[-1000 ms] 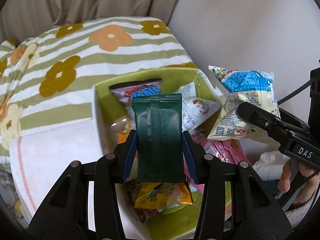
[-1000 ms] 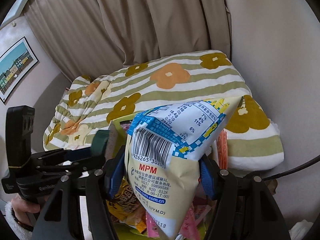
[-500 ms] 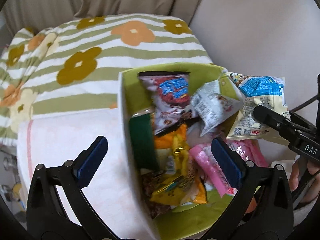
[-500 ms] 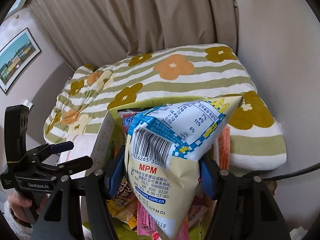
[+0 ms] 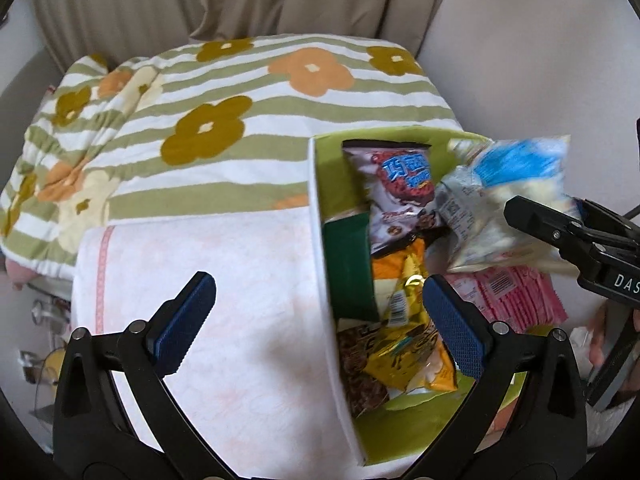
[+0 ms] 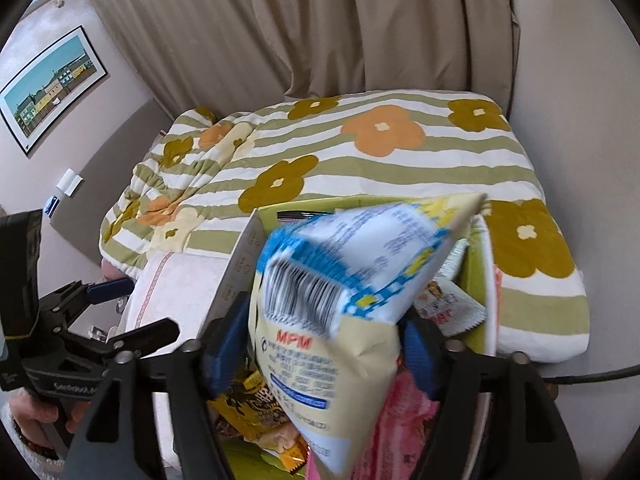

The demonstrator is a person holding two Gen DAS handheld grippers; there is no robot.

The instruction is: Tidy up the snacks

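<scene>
My right hand-held gripper [image 6: 316, 344] is letting go: its jaws are opening around the puffy cream-and-blue foil snack bag with a barcode [image 6: 340, 304], which is sitting between the blue pads, blurred and tipping as it slips free. I cannot tell whether a pad is touching it at this instant. It is hanging over the lime-green open-topped cardboard box [image 6: 476, 280] that I am filling, which is sitting at the near edge of the bed, against the green-striped quilt with orange and olive flowers [image 6: 360, 160].

What I am worrying about: the bag is light and full of air, and the box is heaped with packets, so it may bounce off the pile and slide over the far-right rim toward the wall. It is also leaning toward that side. The pink packets [image 5: 516, 300] are lying at that rim and may get nudged out too.

My left hand-held gripper [image 5: 312, 316] is standing fully open and holding nothing, hovering above the box's white left wall and the pale pink towel [image 5: 224, 280] beside it. The dark green flat packet [image 5: 348, 264] is standing inside the box along that wall, next to the yellow crinkly packets [image 5: 408, 356].
</scene>
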